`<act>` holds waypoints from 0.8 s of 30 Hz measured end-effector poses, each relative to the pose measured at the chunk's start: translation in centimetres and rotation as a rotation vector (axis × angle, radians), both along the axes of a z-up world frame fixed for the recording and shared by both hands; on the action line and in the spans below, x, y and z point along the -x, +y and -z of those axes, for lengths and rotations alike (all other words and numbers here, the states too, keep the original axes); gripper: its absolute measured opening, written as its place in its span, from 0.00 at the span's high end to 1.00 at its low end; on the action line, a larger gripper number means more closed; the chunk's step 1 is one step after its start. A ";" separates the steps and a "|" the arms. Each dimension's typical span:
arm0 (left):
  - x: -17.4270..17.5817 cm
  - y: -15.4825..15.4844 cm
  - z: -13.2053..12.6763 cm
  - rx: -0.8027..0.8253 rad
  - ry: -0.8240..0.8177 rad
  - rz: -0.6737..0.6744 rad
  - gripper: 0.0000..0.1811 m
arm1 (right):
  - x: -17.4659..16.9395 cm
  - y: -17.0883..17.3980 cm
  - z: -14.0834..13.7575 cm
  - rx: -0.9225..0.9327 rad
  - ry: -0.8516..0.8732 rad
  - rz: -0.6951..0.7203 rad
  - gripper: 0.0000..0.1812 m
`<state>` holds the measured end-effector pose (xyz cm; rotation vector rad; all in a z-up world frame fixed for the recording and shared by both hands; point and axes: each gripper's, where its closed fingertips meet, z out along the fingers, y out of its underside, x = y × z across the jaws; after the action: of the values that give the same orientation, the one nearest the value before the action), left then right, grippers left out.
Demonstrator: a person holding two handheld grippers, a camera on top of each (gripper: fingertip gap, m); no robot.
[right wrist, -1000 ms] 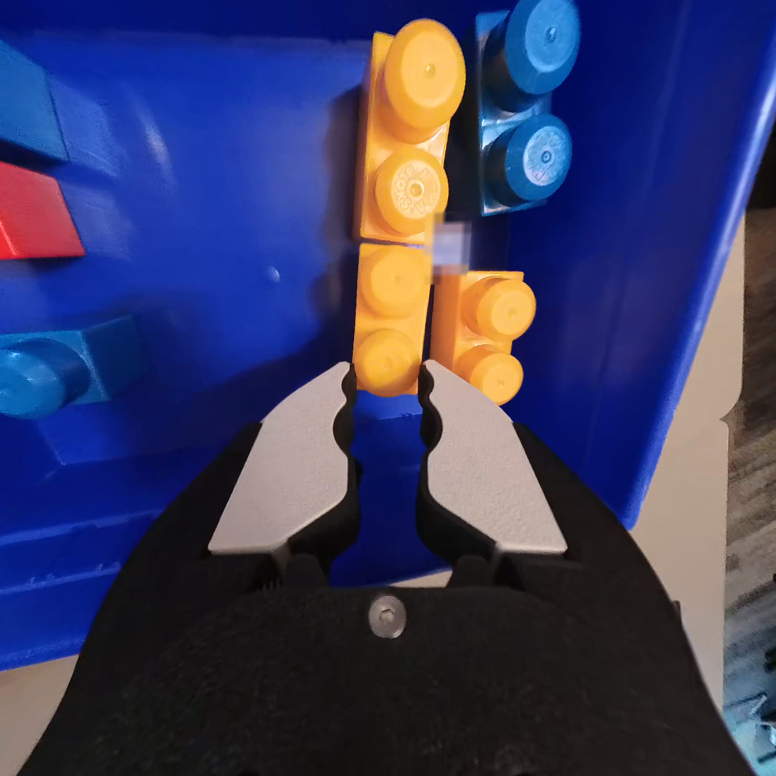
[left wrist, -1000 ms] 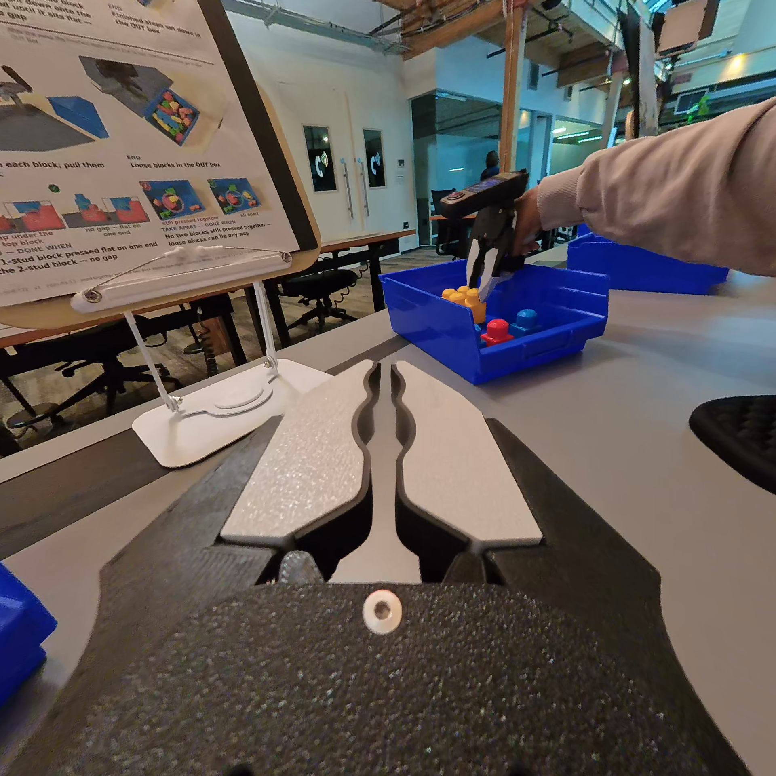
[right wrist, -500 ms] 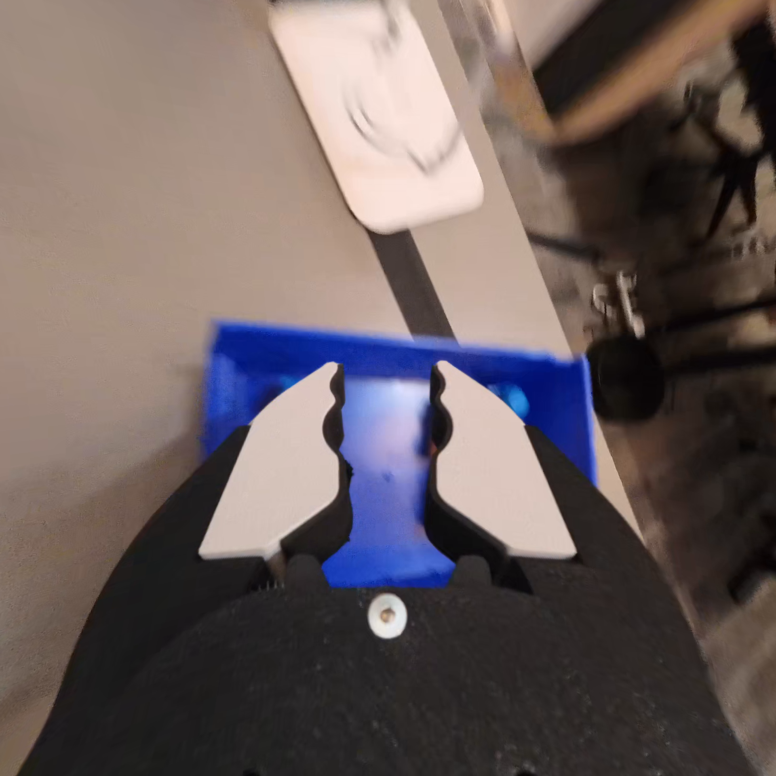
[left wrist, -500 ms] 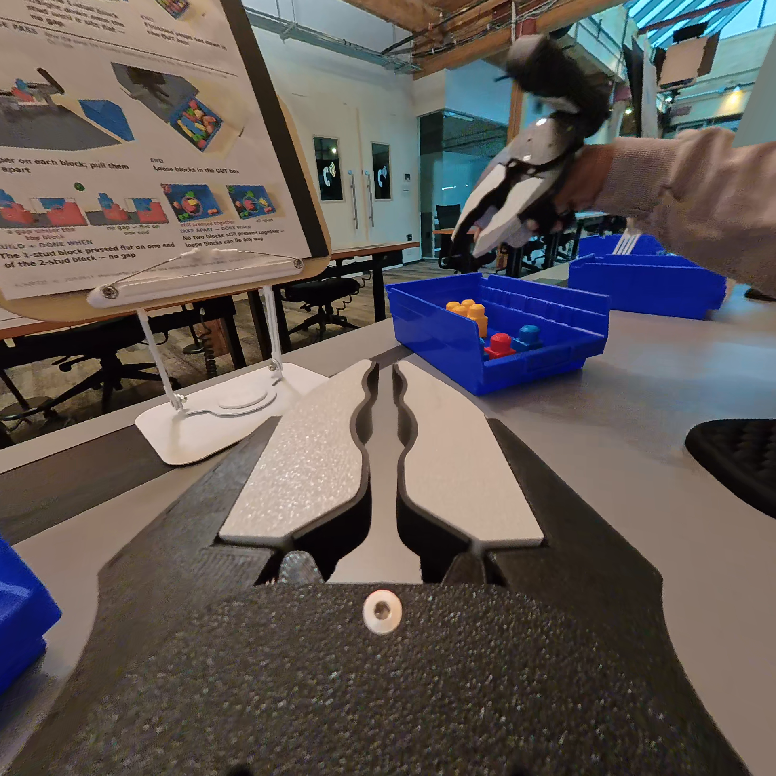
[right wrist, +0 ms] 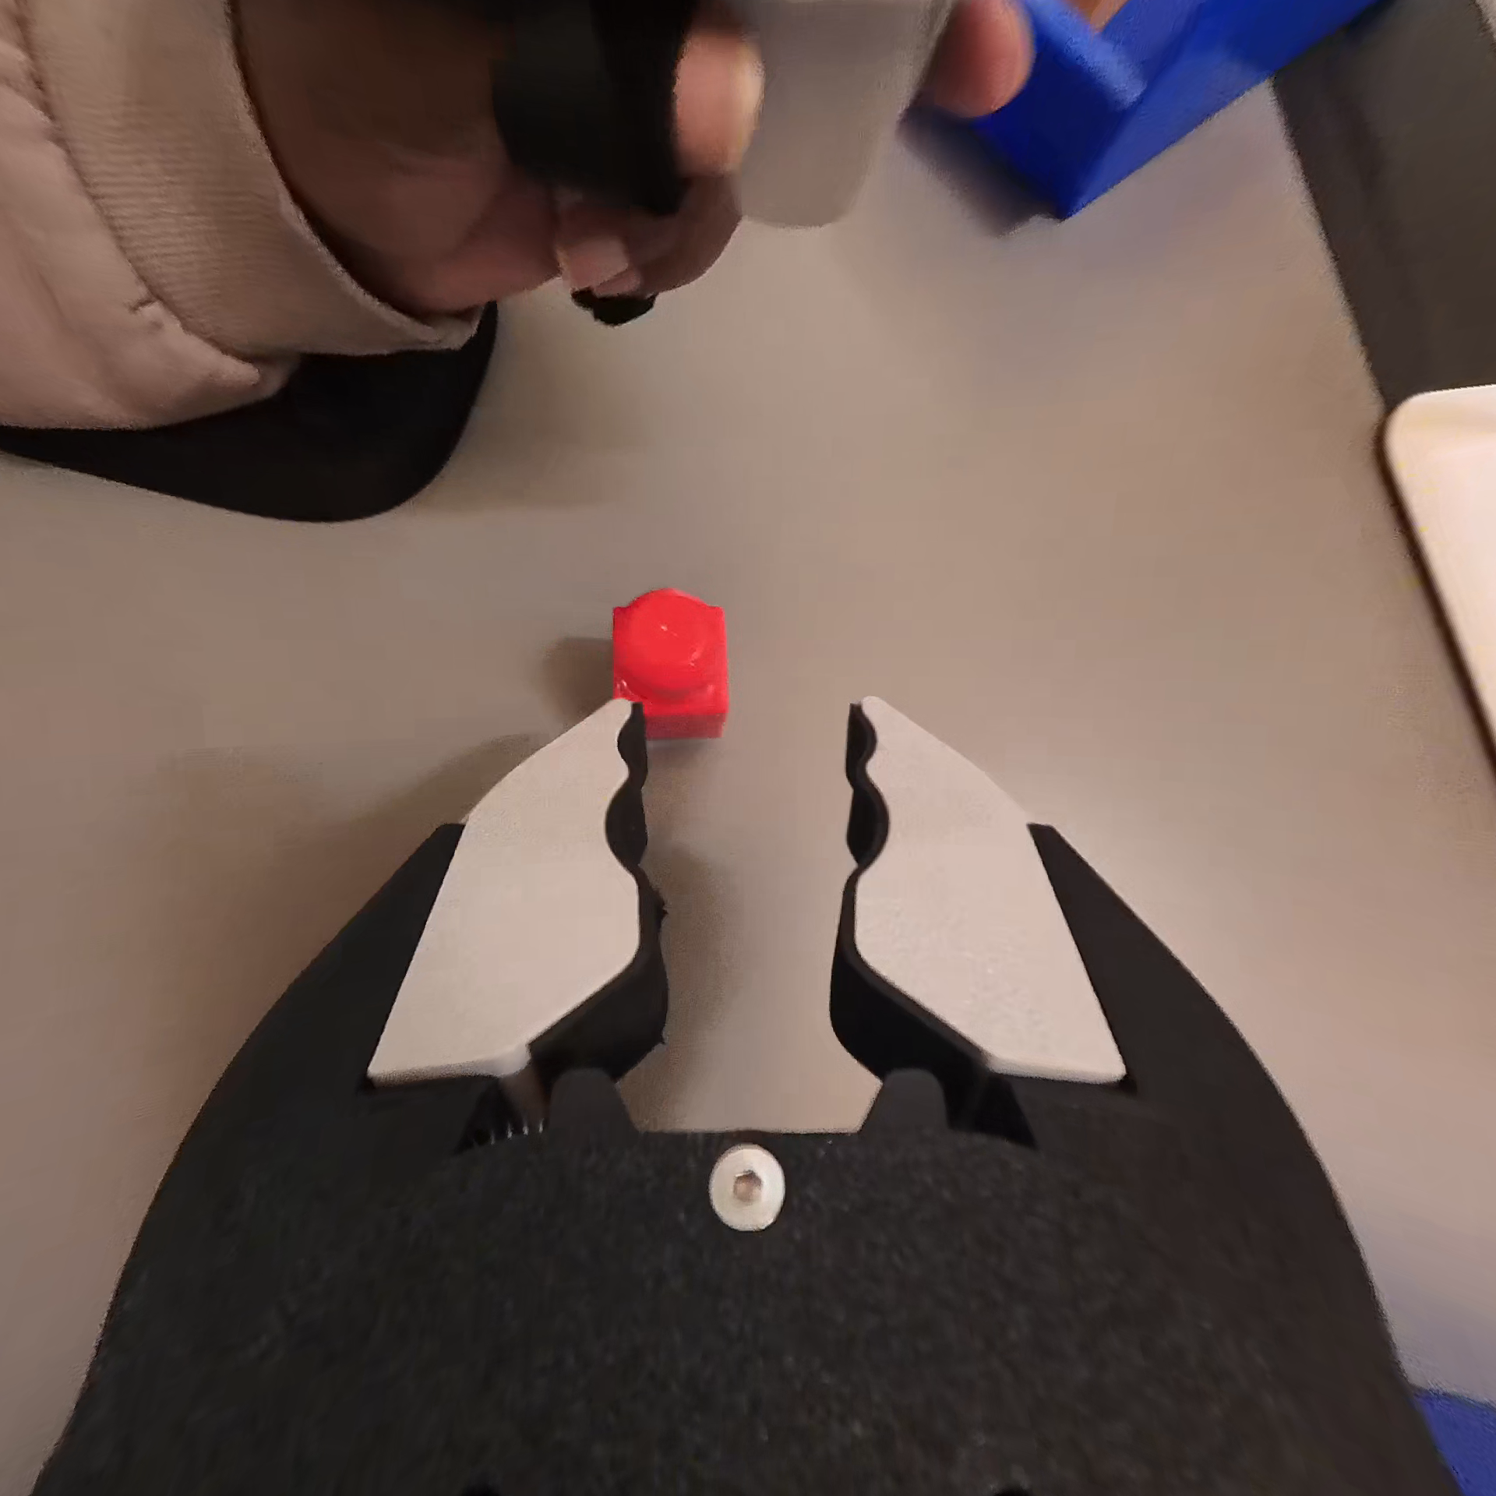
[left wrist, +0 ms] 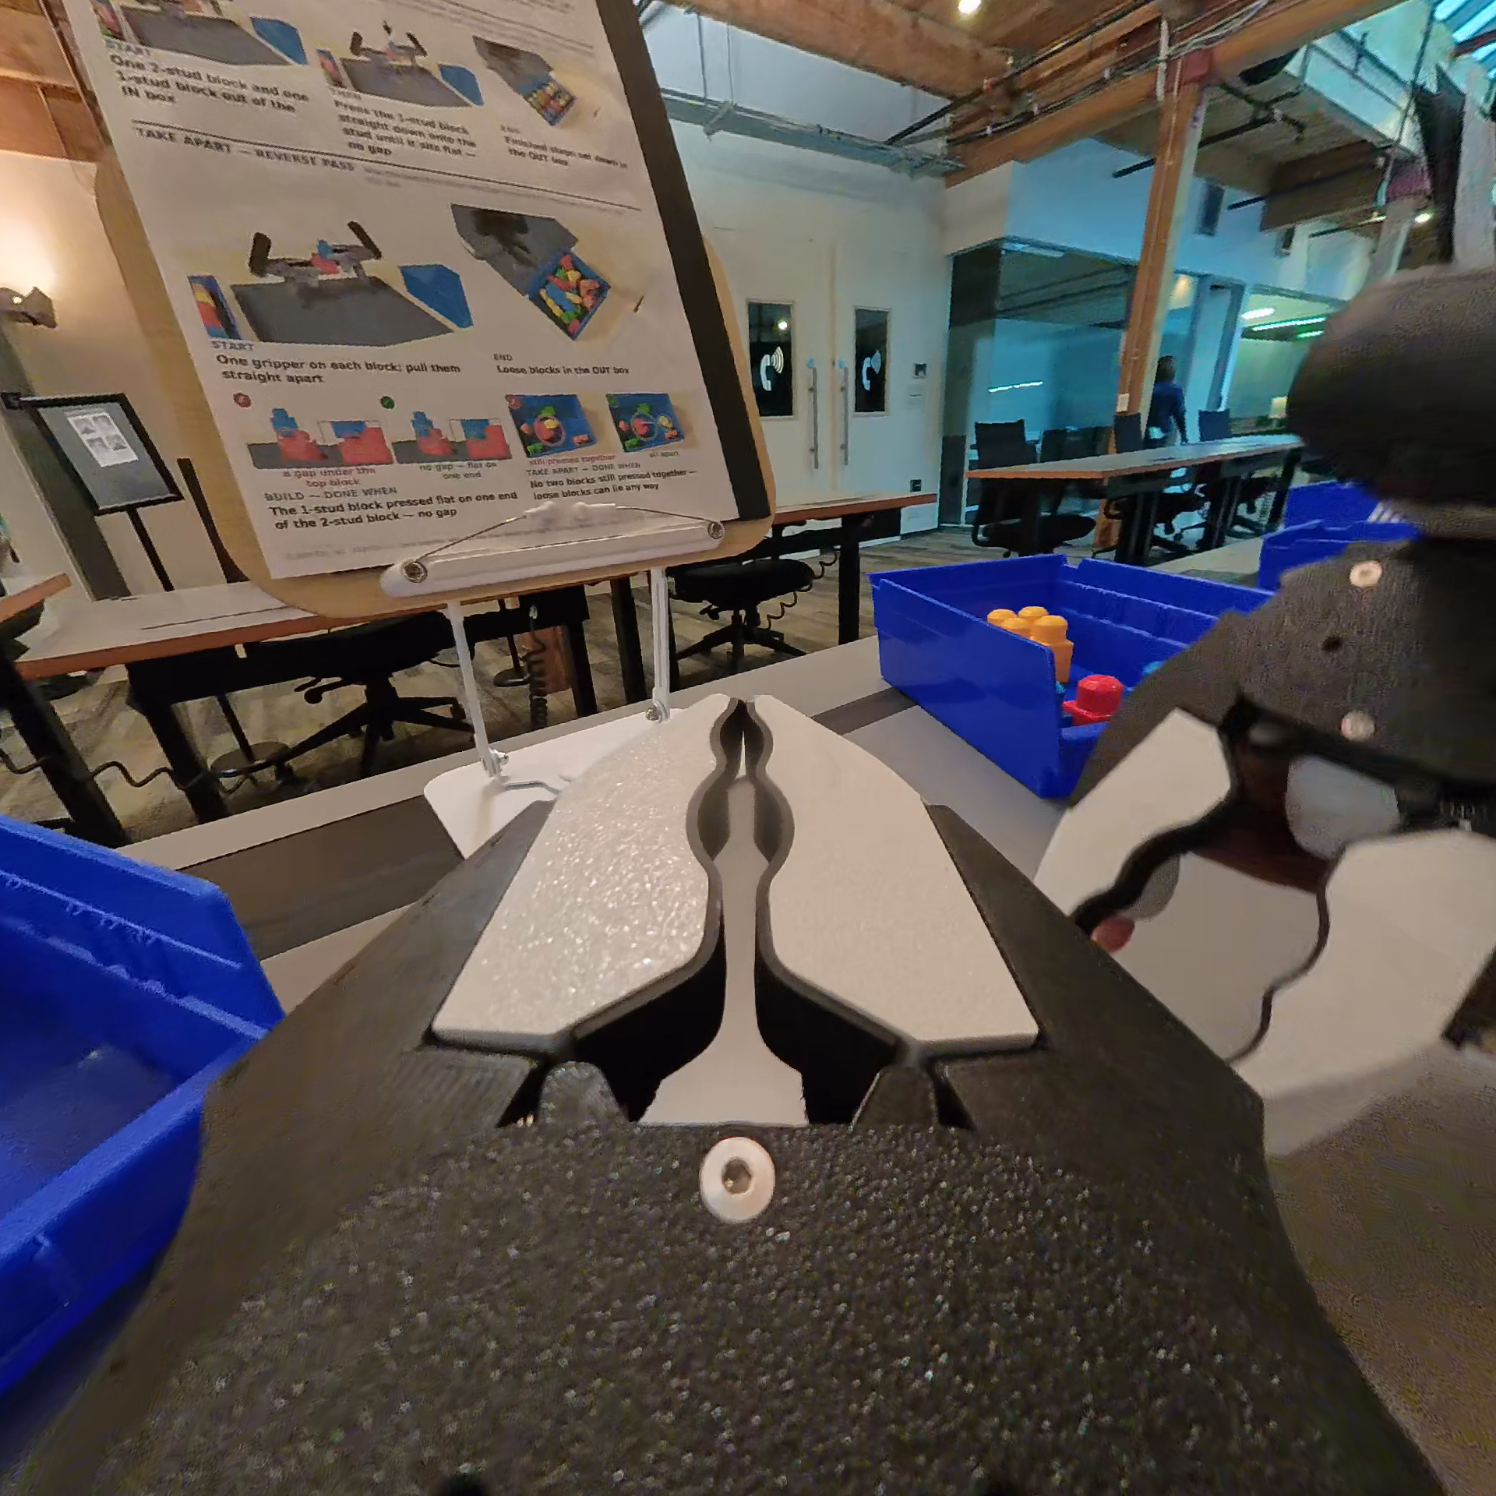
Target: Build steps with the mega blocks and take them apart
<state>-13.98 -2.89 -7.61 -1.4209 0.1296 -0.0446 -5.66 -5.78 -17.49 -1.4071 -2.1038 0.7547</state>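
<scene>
A red one-stud block stands stud-up on the grey table. My right gripper is open and empty just above it, with the block just beyond its left fingertip. In the left wrist view the right gripper hangs close on the right, and a bit of the red block shows between its fingers. My left gripper is shut and empty, held low over the table. A blue bin farther back holds orange blocks and a red block.
An instruction board stands on a white base behind the table. Another blue bin sits at the near left. A hand and beige sleeve hold the left gripper over a black mat. A blue bin lies nearby.
My right gripper left the orange blocks in the bin, swung across to the table's middle and opened wider over the red block. My left gripper stayed shut and tilted slightly.
</scene>
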 end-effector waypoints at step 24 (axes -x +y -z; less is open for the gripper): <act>-1.1 0.4 1.0 0.064 -0.008 0.087 1.00 | -11.9 19.8 -12.4 -0.088 0.105 0.119 0.84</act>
<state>-12.86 -2.50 -8.66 -1.4786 0.1848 -0.1264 6.20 14.03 -5.10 -1.4004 -1.9318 0.6666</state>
